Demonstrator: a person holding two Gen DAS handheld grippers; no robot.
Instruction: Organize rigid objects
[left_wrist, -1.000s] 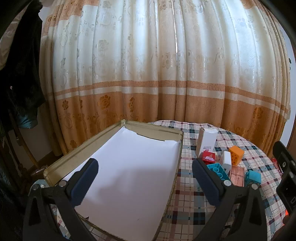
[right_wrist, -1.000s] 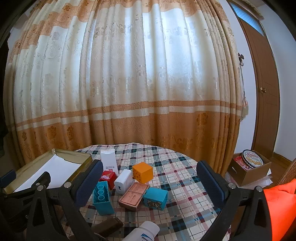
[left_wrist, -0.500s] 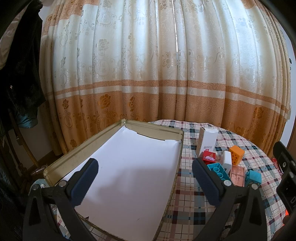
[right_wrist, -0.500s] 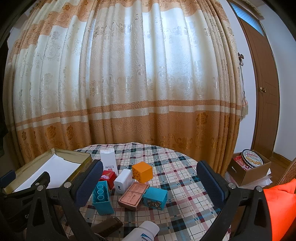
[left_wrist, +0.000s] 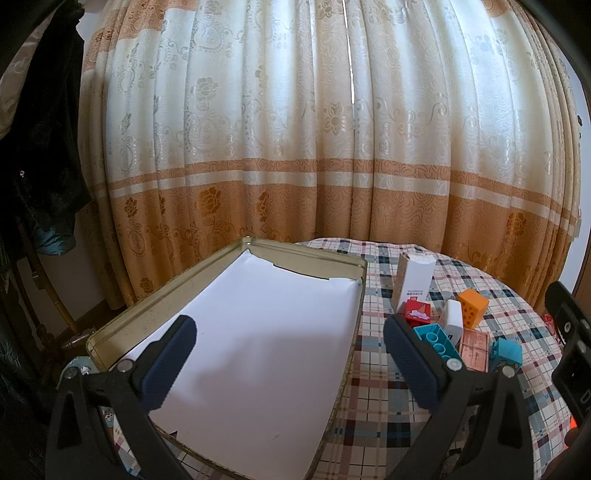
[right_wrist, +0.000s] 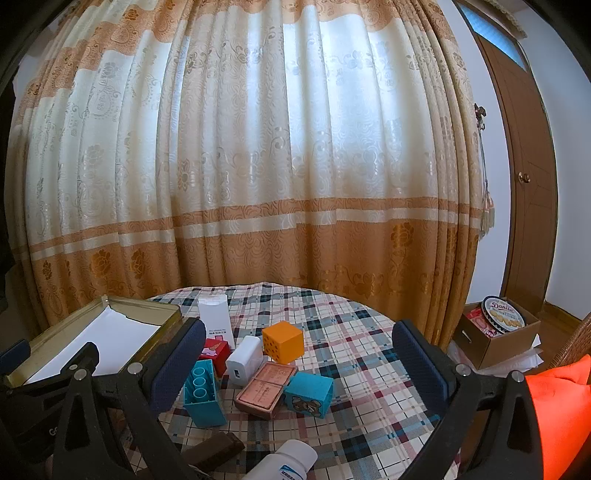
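Beside metal tray (left_wrist: 303, 258), plastic blocks (right_wrist: 282, 341)

Two teal blocks (right_wrist: 204, 391) (right_wrist: 308, 394), one orange cube (right_wrist: 283, 341), one gold tin (left_wrist: 155, 306), one white charger (right_wrist: 244, 361).

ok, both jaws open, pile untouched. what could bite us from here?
1. The tall white carton stands upright at the back of the tight cluster; reaching past it may tip it.
2. The teal studded block, white charger cube and copper-coloured flat tin sit packed together, so closing on one may shove its neighbours.
3. The white pill bottle lies on its side near the table edge and could roll off.
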